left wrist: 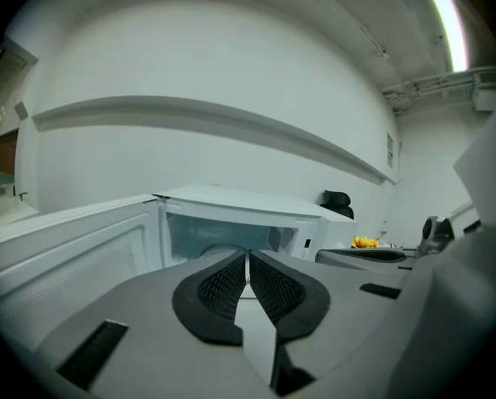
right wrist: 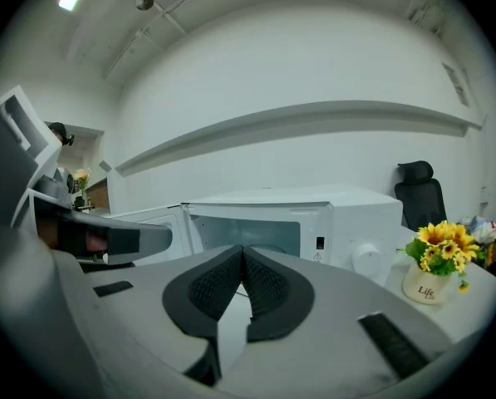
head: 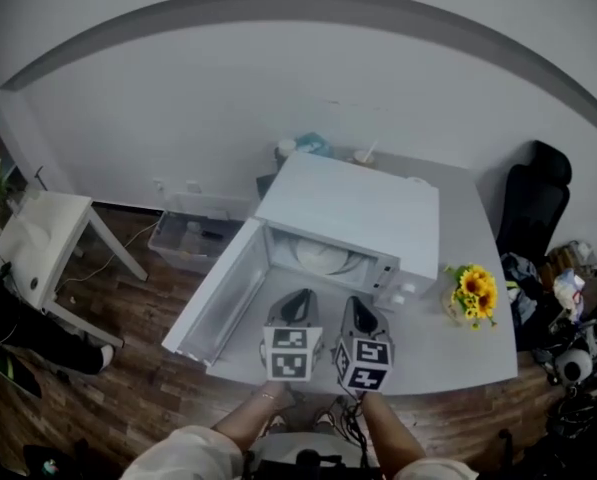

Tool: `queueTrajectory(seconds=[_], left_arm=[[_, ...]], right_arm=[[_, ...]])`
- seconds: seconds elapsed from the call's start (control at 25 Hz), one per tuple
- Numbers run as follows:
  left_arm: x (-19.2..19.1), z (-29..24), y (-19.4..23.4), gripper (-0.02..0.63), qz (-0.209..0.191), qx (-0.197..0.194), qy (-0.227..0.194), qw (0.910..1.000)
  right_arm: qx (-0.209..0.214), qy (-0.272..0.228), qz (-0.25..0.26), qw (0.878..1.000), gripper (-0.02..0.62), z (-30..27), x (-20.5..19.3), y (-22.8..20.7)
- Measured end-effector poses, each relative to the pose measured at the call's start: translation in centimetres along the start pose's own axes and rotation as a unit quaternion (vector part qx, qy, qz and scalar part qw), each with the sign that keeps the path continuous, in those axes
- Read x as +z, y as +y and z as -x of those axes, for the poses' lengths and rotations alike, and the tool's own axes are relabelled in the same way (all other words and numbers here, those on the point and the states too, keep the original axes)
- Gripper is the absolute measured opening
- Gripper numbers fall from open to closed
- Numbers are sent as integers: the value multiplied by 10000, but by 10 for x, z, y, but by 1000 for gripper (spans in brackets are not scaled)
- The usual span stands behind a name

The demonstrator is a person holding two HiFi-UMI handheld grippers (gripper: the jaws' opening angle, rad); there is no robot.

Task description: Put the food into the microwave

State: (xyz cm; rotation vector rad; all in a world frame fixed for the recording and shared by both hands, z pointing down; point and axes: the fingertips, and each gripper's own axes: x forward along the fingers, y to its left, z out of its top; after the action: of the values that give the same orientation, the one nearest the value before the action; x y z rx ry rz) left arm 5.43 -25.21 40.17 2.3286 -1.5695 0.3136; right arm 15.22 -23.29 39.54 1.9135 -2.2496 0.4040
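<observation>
We hold left gripper point(head: 298, 301) and right gripper point(head: 359, 310) closed, empty, before the white boxy microwave point(head: 363, 208); its swung-open white door point(head: 218, 290) walls off our left side.

Your right gripper point(right wrist: 243, 252) has its fingers point(right wrist: 210, 288) closed together with nothing between them. It faces the white microwave point(right wrist: 347, 223), whose door point(right wrist: 148, 217) hangs open to the left. On the tabletop point(right wrist: 472, 306) just right of the microwave sits a pot of sunflowers point(right wrist: 430, 264). A black chair point(right wrist: 420, 198) stands behind.

Office: black desk chair point(head: 534, 200), white table point(head: 473, 353).
</observation>
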Motion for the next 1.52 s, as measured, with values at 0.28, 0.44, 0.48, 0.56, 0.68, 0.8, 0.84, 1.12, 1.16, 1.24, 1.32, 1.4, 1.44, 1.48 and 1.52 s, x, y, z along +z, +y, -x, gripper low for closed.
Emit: queueTrajectory(seconds=[0.28,0.44,0.48,0.56,0.68,0.8,0.84,1.12,1.16,1.24,1.32,1.4,1.44,1.48,1.52], left_arm=[[15,24,-8,9,-162,107,-273,9994],[14,26,-9,9,-161,160,-306,9993],[13,26,-9,9,-154,176,-298,9993],[13,26,-9,9,-153,198,-278,9993],[14,26,-9,9,-140,221,-253,9993],[15,26,-7,9,-135,243,-247,9993],[14,26,-7,9,-124,249,-246,9993],[11,24,-8,9,12,279,-226,9994],[11,24,-9,9,21,279,-222,9994],[11,23,-10,9,37,275,-220,9994],[11,23,-11,9,47,266,-223,9994],[10,24,-13,9,46,264,-224,9994],[9,25,-14,9,48,266,-224,9994],[8,25,-14,9,52,269,-222,9994],[7,25,-14,9,58,274,-221,9994]], right_arm=[[151,-193,19,9997,23,19,13,1],[264,-237,21,9994,23,20,14,5],[293,-230,20,9993,23,20,14,6],[345,-207,-10,9992,23,18,14,9],[390,-193,-67,9990,23,15,15,11],[368,-149,-152,9991,21,14,16,10],[353,-127,-163,9992,21,13,16,9],[250,-48,53,9997,18,16,16,4],[250,-36,53,9997,18,16,15,3],[262,-18,56,9996,17,17,14,3],[291,-13,50,9996,17,18,13,3],[335,-8,45,9994,17,20,12,4],[359,-1,48,9993,17,20,10,5],[382,6,52,9993,17,20,9,5],[402,13,53,9992,17,20,8,6]])
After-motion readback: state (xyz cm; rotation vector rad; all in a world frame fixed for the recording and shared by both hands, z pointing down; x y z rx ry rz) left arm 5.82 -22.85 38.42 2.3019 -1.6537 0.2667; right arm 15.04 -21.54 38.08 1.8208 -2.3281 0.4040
